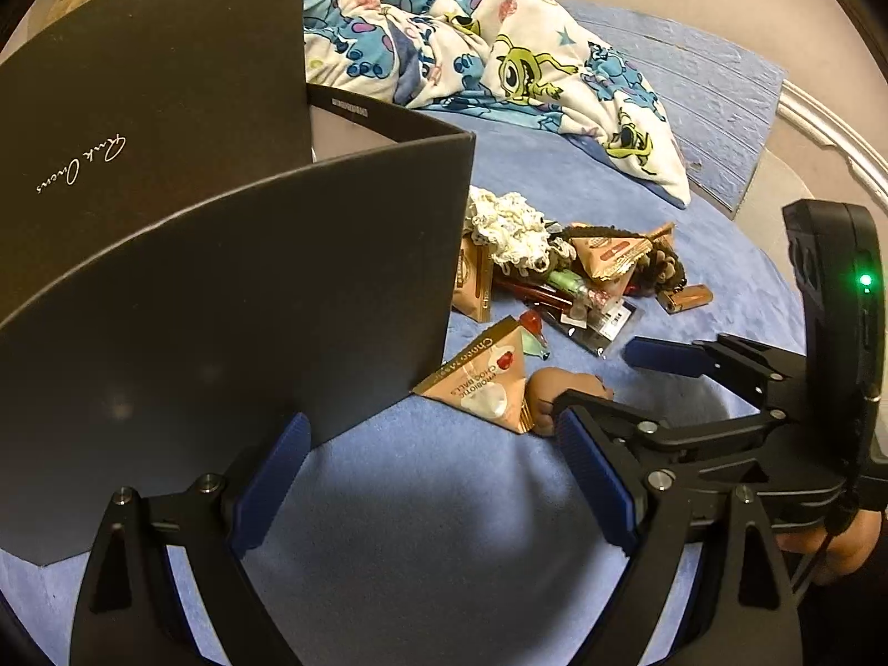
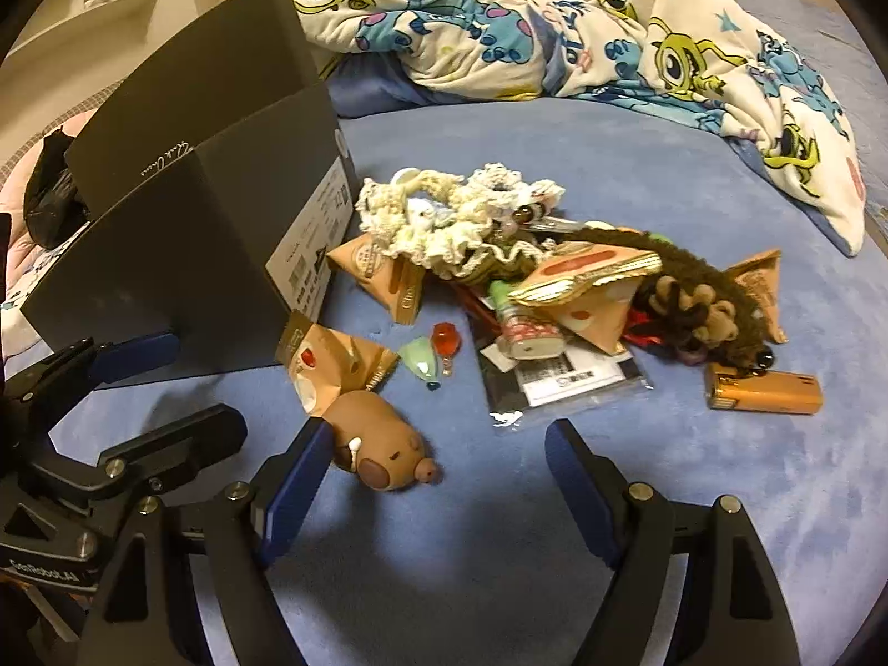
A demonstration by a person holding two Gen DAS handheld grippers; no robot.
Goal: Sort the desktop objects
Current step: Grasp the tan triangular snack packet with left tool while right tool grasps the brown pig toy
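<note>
A dark grey open box (image 1: 233,305) stands at the left on the blue bed cover; it also shows in the right wrist view (image 2: 183,255). My left gripper (image 1: 433,477) is open, its left finger beside the box wall. A pile of small objects lies right of the box: a cream crochet piece (image 2: 455,216), triangular snack packets (image 2: 577,283), a brown plush toy (image 2: 705,299), an orange lighter (image 2: 771,391). A brown capybara figure (image 2: 383,444) lies between the fingers of my open right gripper (image 2: 438,477), close to the left finger.
A cartoon-print blanket (image 2: 583,33) is bunched at the back. A snack packet (image 1: 488,383) leans at the box corner. Small red and green glass charms (image 2: 438,355) and a plastic sleeve (image 2: 560,383) lie ahead of the right gripper.
</note>
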